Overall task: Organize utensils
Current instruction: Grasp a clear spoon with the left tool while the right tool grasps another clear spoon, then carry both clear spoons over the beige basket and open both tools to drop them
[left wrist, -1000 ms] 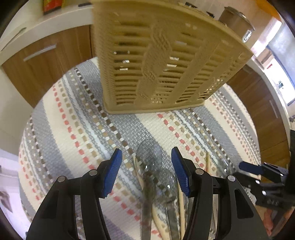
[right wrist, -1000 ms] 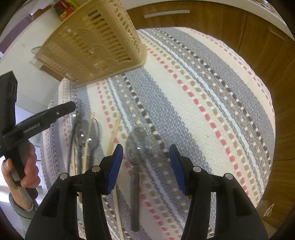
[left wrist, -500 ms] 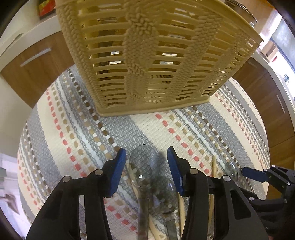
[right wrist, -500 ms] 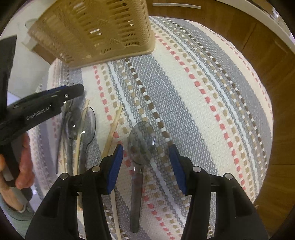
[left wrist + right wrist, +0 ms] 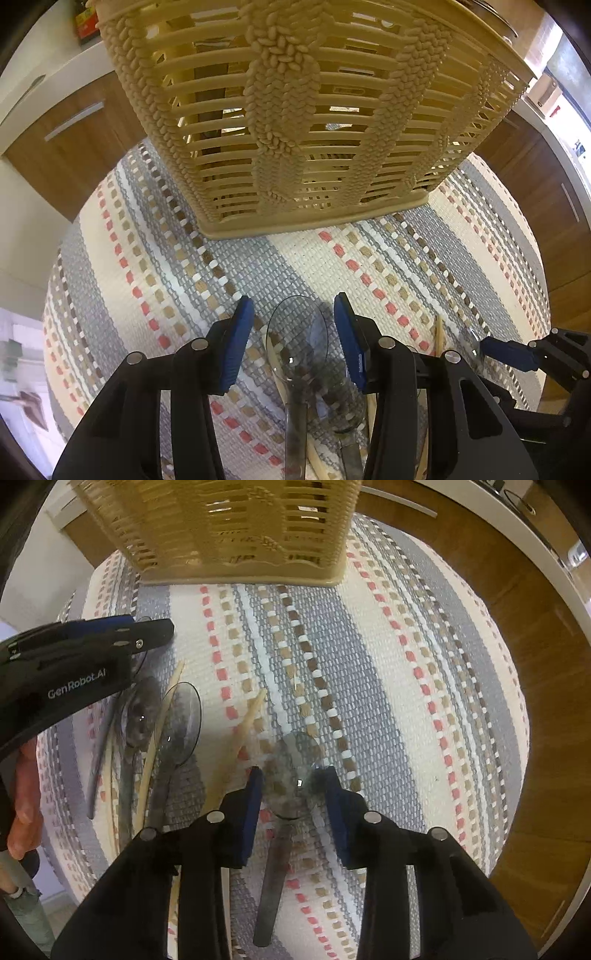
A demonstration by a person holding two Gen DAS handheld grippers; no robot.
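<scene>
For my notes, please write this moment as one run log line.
left tool: closing around clear spoon, no contact | right tool: closing around lone clear spoon | basket: upright on mat

One marking can be read: "GenRobot.AI" in pale letters on the black body of the left hand-held gripper [image 5: 153, 637], at the left edge of the right wrist view. The red-and-yellow package [image 5: 85, 23] at the left wrist view's upper left carries print too small to read.

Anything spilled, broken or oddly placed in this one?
Nothing damaged or spilled. The only disorder is the job itself: clear plastic spoons and wooden chopsticks lie loosely crossed on the striped mat, outside the upright basket.
</scene>
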